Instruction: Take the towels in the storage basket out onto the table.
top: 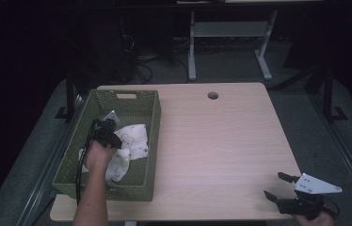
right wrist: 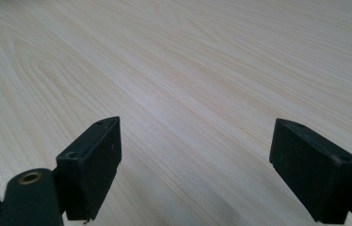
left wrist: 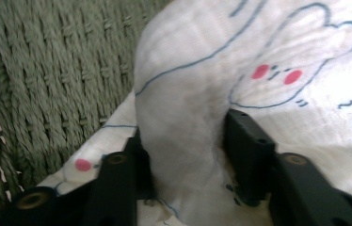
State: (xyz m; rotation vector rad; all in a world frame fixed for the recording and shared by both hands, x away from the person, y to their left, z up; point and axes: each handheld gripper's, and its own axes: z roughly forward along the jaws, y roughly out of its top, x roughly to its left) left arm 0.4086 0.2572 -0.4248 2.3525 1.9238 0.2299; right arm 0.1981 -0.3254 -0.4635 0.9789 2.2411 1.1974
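Since the left tool [top: 109, 123] pinches only a raised fold of the printed cloth [left wrist: 197, 94] inside the green basket [top: 150, 141], lifting may slip it; right tool [top: 276, 186] idle, jaws apart.

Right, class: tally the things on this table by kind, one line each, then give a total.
Basket: 1
Cloth: 1
Hand-held gripper: 2, left closed on the cloth, right open
Total: 4

Cloth [left wrist: 183, 141] fold partly hidden between jaws
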